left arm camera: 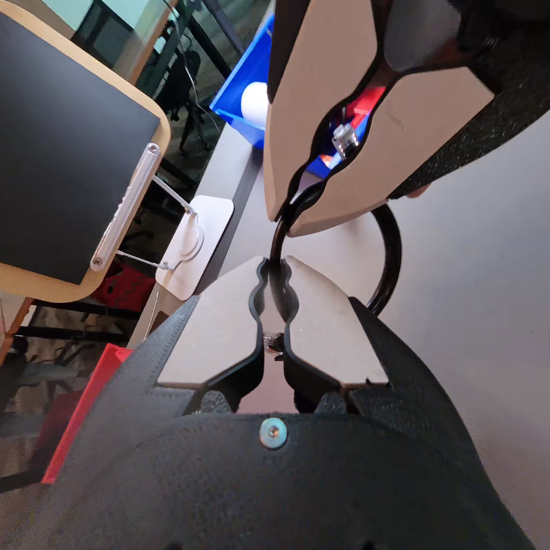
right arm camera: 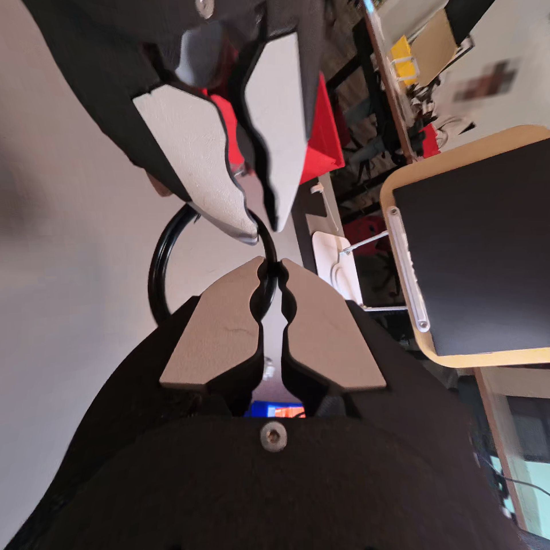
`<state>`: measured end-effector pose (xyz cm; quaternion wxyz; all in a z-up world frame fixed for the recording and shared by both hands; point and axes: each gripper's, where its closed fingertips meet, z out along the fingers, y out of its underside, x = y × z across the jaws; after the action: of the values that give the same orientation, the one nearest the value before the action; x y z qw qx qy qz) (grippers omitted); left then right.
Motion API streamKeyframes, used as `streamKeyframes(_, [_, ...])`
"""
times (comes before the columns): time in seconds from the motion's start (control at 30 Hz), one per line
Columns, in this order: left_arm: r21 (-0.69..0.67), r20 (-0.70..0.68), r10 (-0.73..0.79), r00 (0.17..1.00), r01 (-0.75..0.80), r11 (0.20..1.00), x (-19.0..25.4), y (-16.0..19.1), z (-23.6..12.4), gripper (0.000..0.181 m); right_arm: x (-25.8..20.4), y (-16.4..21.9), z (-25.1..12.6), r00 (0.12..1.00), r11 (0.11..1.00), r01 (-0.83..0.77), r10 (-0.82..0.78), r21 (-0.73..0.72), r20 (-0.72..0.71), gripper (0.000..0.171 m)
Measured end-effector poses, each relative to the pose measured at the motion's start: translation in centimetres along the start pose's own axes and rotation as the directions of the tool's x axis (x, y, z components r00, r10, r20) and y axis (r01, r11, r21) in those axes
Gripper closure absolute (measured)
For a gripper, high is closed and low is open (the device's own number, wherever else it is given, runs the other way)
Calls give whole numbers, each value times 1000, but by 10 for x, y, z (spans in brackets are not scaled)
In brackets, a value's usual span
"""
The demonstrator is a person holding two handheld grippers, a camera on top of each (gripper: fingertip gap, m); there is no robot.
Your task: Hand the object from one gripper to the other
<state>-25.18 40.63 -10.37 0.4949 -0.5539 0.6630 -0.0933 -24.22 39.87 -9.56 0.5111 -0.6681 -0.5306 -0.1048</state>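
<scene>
Holding the black ring [left arm camera: 390, 256] between both tools, we see the left gripper [left arm camera: 274, 263] pinching its rim and the right gripper [right arm camera: 273, 263] pinching the same rim just beside, above the grey table [left arm camera: 476, 297]. We judge one side must loosen slowly, only when the other holds firmly.

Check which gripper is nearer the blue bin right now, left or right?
Right. The blue bin sits just behind the right gripper, showing through its jaws. The left gripper faces it from the far side of the black ring that both clamp.
</scene>
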Motion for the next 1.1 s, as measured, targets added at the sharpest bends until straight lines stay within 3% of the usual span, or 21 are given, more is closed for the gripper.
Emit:
streamKeyframes(0.1, [57, 51, -62, 997, 59, 997, -12, -9, -3, 175, 23, -5, -7, 993, 995, -63, 70, 78, -97, 158])
streamKeyframes(0.2, [48, 124, -96, 988, 91, 995, -29, -1, -6, 175, 49, -1, -17, 967, 985, -128, 150, 117, -204, 130])
streamKeyframes(0.27, [31, 163, -122, 979, 118, 993, -40, 9, -8, 175, 62, 2, -24, 942, 964, -214, 247, 158, -227, 129])
streamKeyframes(0.43, [19, 211, -175, 962, 175, 984, -54, 21, -8, 175, 53, 23, -5, 873, 872, -471, 482, 129, -72, 117])
streamKeyframes(0.53, [47, 195, -202, 960, 197, 979, -52, 16, -7, 175, 38, 38, 24, 809, 808, -585, 587, 77, -18, 117])
streamKeyframes(0.57, [62, 180, -214, 960, 206, 977, -49, 13, -7, 175, 35, 40, 31, 794, 792, -605, 607, 77, -9, 127])
streamKeyframes(0.6, [77, 169, -227, 959, 217, 973, -48, 11, -6, 175, 32, 39, 34, 790, 786, -611, 613, 94, 14, 148])
streamKeyframes(0.63, [88, 155, -234, 960, 223, 971, -47, 10, -6, 173, 32, 37, 34, 789, 783, -612, 614, 111, 20, 156])
streamKeyframes(0.73, [80, 90, -244, 966, 237, 968, -41, 13, -3, 160, 38, 39, 21, 840, 840, -540, 542, 61, -20, 159])
streamKeyframes(0.83, [75, 53, -181, 982, 177, 981, -31, 11, -1, 154, 33, 49, 8, 934, 930, -355, 349, -94, -76, 159])
streamKeyframes(0.93, [56, -17, -117, 993, 118, 991, -10, 7, 7, 152, 14, 45, 12, 972, 956, -233, 230, -177, -41, 159])
streamKeyframes(0.97, [49, -19, -87, 996, 88, 995, -6, 6, 10, 164, 8, 39, 16, 978, 962, -210, 208, -173, -27, 159])
streamKeyframes(1.03, [58, 39, -45, 998, 43, 997, -10, 5, 10, 169, 6, 30, 19, 982, 971, -188, 184, -151, -38, 159])
streamKeyframes(1.1, [109, 51, -119, 992, 113, 988, -17, -1, 6, 175, 20, 23, 16, 976, 979, -192, 183, -75, -116, 157])
